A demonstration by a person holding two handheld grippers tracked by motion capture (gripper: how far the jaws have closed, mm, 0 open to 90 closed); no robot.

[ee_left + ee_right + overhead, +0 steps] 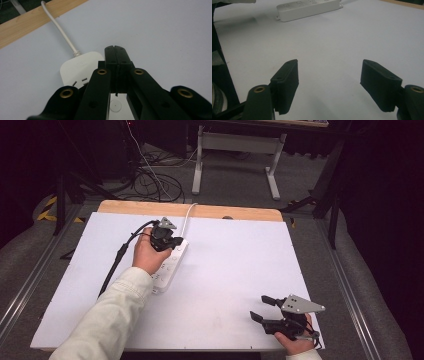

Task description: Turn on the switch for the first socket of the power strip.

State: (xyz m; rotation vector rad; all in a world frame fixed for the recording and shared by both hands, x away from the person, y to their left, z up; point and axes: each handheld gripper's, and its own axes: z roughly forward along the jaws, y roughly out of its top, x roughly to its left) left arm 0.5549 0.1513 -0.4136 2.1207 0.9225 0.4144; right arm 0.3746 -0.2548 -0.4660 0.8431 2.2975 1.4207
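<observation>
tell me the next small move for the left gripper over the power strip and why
Probably lower the left gripper a little onto the white power strip. Its jaws are shut with nothing between them and sit just above the strip's cord end, so closed tips look set to press something there. The right gripper rests open, well apart.

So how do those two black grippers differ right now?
The left gripper has its jaws pressed together with nothing between them; the right gripper has its jaws wide apart. The left one is over the white power strip near the table's far side; the right one sits at the near right corner, over bare table. Both are black, hand-held and carry a grey plate.
</observation>
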